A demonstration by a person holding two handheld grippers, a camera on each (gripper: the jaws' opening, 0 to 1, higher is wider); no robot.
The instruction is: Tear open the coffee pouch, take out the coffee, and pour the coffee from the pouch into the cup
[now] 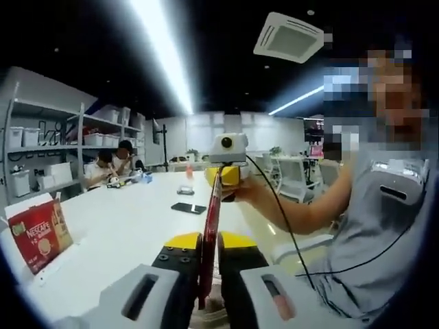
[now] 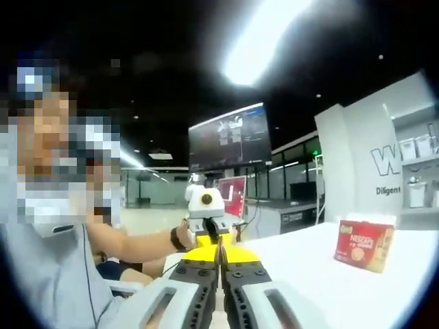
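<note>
Both grippers clamped on the coffee pouch (image 1: 211, 226) – left gripper (image 1: 209, 255) one end, right gripper (image 2: 221, 264) the other – held taut, not yet torn; no pouring done

2 grippers (image 1: 209, 264), 1 pouch (image 1: 210, 226), 1 red box (image 1: 39, 233), seemingly 1 phone (image 1: 188, 208).
</note>
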